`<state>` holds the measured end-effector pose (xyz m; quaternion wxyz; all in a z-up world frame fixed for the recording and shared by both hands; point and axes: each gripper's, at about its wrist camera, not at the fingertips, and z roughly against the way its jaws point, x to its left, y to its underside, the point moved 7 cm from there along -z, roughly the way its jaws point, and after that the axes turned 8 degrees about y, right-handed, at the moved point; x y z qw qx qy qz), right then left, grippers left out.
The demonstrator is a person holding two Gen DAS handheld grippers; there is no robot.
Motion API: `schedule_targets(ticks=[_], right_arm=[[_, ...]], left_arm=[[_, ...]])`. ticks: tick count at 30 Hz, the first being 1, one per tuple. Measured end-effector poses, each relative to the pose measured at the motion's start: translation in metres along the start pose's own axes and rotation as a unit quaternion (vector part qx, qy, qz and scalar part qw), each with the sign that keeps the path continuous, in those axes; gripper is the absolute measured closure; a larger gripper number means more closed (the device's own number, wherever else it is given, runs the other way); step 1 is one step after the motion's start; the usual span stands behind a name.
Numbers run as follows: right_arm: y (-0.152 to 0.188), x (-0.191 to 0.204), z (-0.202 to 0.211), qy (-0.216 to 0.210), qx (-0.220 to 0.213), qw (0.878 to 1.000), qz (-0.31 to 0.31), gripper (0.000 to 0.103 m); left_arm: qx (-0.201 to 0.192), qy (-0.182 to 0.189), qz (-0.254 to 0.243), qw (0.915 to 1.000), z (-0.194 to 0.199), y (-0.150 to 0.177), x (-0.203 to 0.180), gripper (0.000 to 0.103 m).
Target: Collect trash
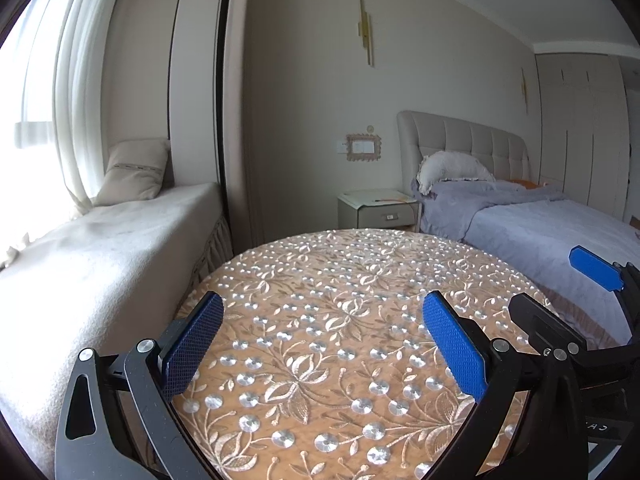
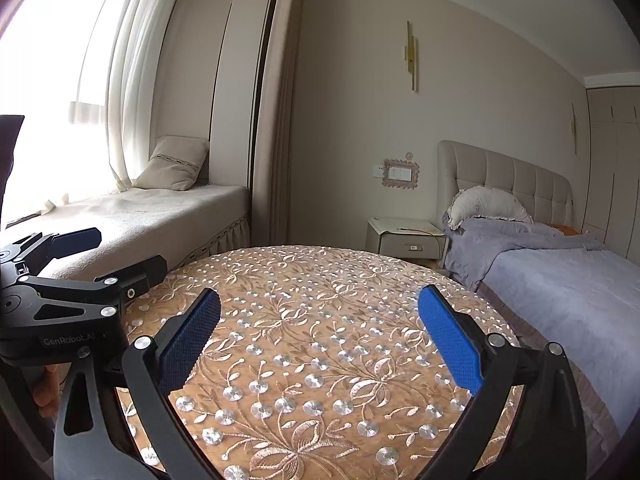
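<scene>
i held my left claw [image 1: 323, 332] over the round table [image 1: 340, 272], its blue pads [image 1: 454, 350] spread wide with nothing between them, only the embroidered orange cloth with its silver discs below. my right claw [image 2: 319, 330] hung just beside it over the same table [image 2: 320, 276], likewise wide apart and carrying nothing; from the left claw's camera i saw the right one's blue tip at my right edge, and from the right claw's camera the left one sat close on my left. no trash showed on the cloth under or ahead of either claw, and i could not tell where any lay. beyond the table's far rim stood a small nightstand [image 1: 378, 210] against the wall, with the bed [image 1: 540, 224] and its lilac cover to my right and a cushioned window seat [image 1: 100, 240] with a pillow [image 1: 134, 172] to my left, near the white curtain [image 1: 76, 92].
</scene>
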<state>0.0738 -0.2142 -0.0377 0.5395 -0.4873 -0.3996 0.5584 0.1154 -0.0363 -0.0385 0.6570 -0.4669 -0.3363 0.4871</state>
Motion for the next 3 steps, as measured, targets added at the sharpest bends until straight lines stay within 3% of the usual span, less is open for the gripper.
schedule_targets(ticks=[3], right_arm=[[0.004,-0.0059,-0.0013,0.003,0.004,1.0,-0.009,0.005]], left_arm=[[0.003,0.001,-0.011,0.9999,-0.0046,-0.0048,-0.0051,0.005]])
